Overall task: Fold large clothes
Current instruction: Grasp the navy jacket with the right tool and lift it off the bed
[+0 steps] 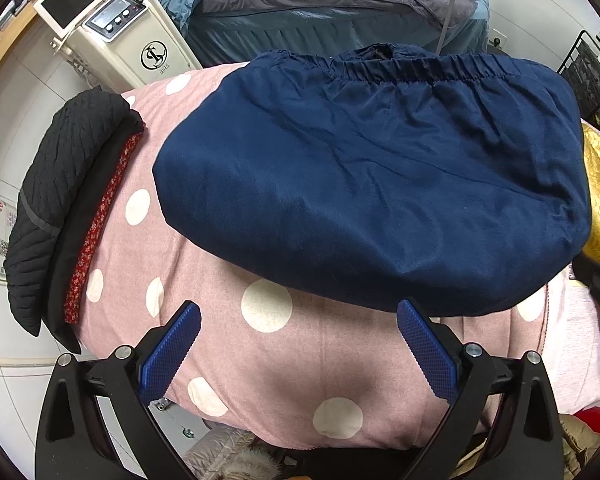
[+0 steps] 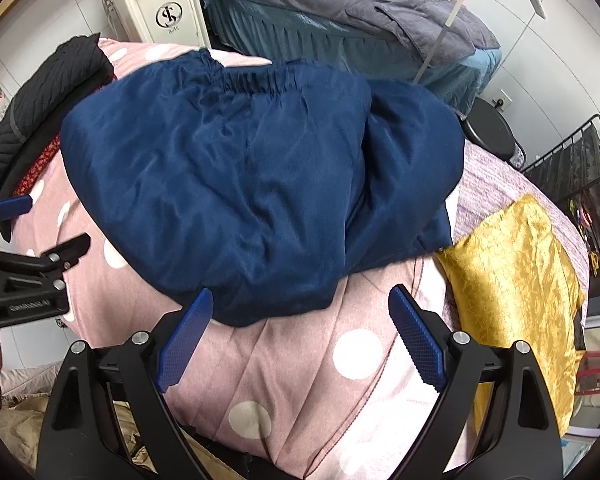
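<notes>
A navy blue garment (image 1: 372, 184) with an elastic waistband at its far edge lies folded over on the pink polka-dot quilt (image 1: 292, 364). It also shows in the right wrist view (image 2: 244, 184). My left gripper (image 1: 298, 314) is open and empty, just in front of the garment's near edge. My right gripper (image 2: 300, 300) is open and empty, its left fingertip at the garment's near hem. The left gripper also shows in the right wrist view (image 2: 24, 240) at the left edge.
A black quilted garment (image 1: 64, 184) with red lining lies at the quilt's left edge. A yellow cloth (image 2: 516, 280) lies at the right. A white machine (image 1: 120, 36) and a grey-blue bed (image 2: 360, 12) stand behind. A black rack (image 2: 572, 168) stands far right.
</notes>
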Demonstrator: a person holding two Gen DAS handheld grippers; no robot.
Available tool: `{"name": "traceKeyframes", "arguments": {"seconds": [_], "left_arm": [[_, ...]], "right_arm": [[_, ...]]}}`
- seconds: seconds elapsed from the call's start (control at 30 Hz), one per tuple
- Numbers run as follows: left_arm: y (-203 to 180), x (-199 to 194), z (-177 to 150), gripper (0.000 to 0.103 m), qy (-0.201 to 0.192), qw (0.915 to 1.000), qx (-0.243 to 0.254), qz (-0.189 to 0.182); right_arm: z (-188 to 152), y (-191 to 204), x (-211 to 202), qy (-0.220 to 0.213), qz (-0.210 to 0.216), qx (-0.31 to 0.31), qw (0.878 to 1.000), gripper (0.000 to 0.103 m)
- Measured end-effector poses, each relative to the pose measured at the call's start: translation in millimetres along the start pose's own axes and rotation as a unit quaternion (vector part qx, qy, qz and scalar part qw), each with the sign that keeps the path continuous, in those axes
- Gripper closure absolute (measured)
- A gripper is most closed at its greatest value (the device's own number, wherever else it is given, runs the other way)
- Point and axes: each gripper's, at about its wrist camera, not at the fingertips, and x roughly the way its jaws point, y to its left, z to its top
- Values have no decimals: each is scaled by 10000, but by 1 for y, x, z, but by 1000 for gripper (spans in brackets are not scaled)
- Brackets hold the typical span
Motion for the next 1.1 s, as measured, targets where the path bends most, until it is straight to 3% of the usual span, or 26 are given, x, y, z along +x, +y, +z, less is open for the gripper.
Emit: {"name": "traceKeyframes", "arguments": {"seconds": [0.23, 0.37, 0.47, 0.57, 0.7, 0.77, 0.8, 0.83, 0.87, 0.9, 0.97, 1.03, 1.1], "left_arm": [[21, 10, 7, 6, 138, 9994, -254, 184], [50, 9, 8, 7, 74, 9976, -640, 257], [77, 6, 3, 7, 16, 9941, -1027, 355], [106, 4, -11, 6, 32, 9888, -1415, 482], [140, 10, -39, 6, 223, 9796, -1897, 618], [152, 14, -54, 6, 349, 9749, -2111, 612], [155, 14, -57, 6, 371, 9739, -2158, 598], [158, 14, -61, 6, 379, 9729, -2206, 582], [158, 12, -62, 6, 357, 9727, -2217, 586], [158, 10, -62, 6, 312, 9730, -2206, 596], [156, 2, -54, 6, 149, 9748, -2143, 605], [153, -12, -43, 6, -102, 9766, -2063, 594], [150, -29, -27, 6, -424, 9785, -1935, 568]], "right_arm": [[40, 6, 0, -339, 205, -454, 9982, 15], [84, 10, 16, -497, 398, -729, 9953, 15], [119, 2, 39, -514, 159, -714, 9960, 15], [150, -25, 75, -150, -282, -140, 9994, 15], [165, -69, 125, 486, 356, 1231, 9906, 15], [165, -69, 135, 473, 564, 1385, 9876, 28], [166, -63, 135, 495, 621, 1257, 9889, 63], [165, -51, 132, 505, 802, 1099, 9894, 83], [162, -39, 123, 386, 1006, 1044, 9887, 86], [161, -28, 114, 254, 1205, 908, 9882, 96], [152, 12, 84, -17, 1675, 187, 9857, 100], [128, 72, 49, -145, 2624, -717, 9622, 100], [98, 125, 24, -193, 2687, -1611, 9495, 100]]}}
